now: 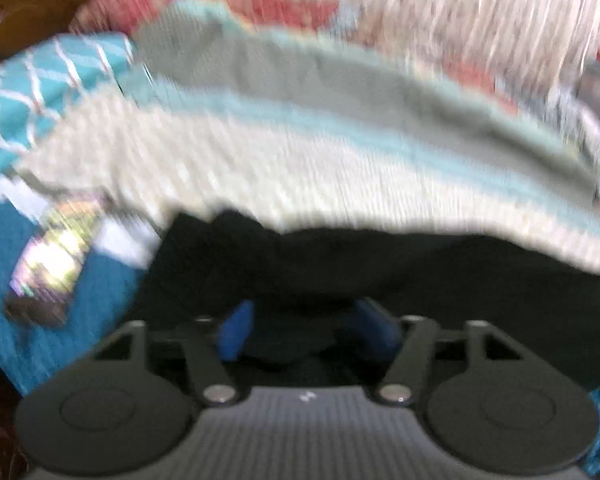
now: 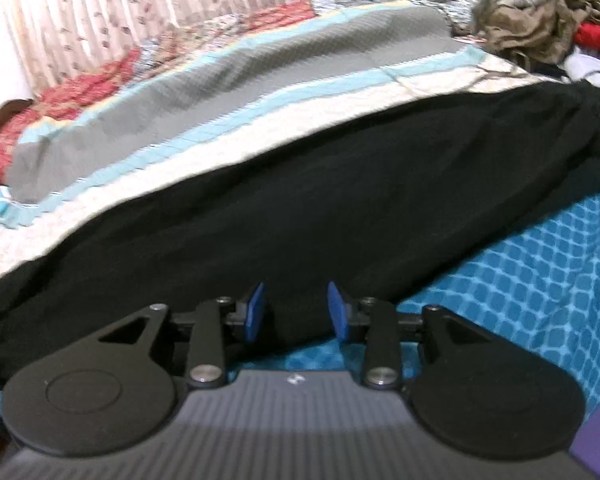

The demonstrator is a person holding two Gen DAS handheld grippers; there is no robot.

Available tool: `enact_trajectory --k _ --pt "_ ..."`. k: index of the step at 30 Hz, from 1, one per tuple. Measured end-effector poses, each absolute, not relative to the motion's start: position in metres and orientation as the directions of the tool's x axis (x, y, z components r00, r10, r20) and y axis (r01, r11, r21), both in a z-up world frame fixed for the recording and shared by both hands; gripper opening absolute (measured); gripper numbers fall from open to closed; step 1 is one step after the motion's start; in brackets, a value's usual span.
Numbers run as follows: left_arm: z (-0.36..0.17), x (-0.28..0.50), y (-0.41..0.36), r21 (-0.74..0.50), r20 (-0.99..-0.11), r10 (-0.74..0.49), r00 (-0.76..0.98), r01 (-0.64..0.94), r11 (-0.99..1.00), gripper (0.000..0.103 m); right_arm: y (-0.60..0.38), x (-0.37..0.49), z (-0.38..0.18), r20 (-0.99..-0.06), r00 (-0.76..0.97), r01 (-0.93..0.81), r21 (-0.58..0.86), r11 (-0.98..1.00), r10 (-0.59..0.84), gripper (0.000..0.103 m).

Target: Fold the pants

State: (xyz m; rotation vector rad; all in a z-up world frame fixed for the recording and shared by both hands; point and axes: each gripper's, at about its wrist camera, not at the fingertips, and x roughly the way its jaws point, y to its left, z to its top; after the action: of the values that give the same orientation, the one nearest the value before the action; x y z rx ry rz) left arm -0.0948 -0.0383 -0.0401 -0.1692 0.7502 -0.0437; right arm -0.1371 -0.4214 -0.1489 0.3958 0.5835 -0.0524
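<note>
Right gripper [image 2: 296, 312], lower centre of its view: jaws apart, blue pads [image 2: 255, 312] clear of the cloth, nothing gripped. One pair of black pants [image 2: 300, 208] lies in a band from lower left to upper right across the blue patterned cover [image 2: 540, 272] and striped quilt [image 2: 220, 92]. Left gripper [image 1: 306, 332]: blurred view, jaws wide, over the dark cloth. One heap of clothes [image 2: 532, 20], upper right.

So the pants [image 2: 300, 208] lie stretched across the middle of the right wrist frame, on the bed [image 2: 540, 272]. A striped blanket [image 2: 220, 92] sits behind them, a clothes pile [image 2: 540, 24] upper right, curtain [image 2: 120, 12] upper left.
</note>
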Motion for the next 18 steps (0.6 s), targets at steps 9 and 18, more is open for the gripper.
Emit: enact_trajectory --k 9,18 --pt "-0.059 -0.05 0.075 -0.396 -0.702 -0.201 0.684 -0.139 0.908 0.1 -0.318 -0.107 -0.136 -0.569 0.788 -0.148 0.195 0.97 0.235 0.043" --pt "-0.095 -0.012 0.053 -0.426 -0.73 -0.289 0.619 -0.081 0.901 0.033 -0.293 -0.091 -0.16 -0.67 0.71 -0.136 0.17 0.976 0.215 0.044"
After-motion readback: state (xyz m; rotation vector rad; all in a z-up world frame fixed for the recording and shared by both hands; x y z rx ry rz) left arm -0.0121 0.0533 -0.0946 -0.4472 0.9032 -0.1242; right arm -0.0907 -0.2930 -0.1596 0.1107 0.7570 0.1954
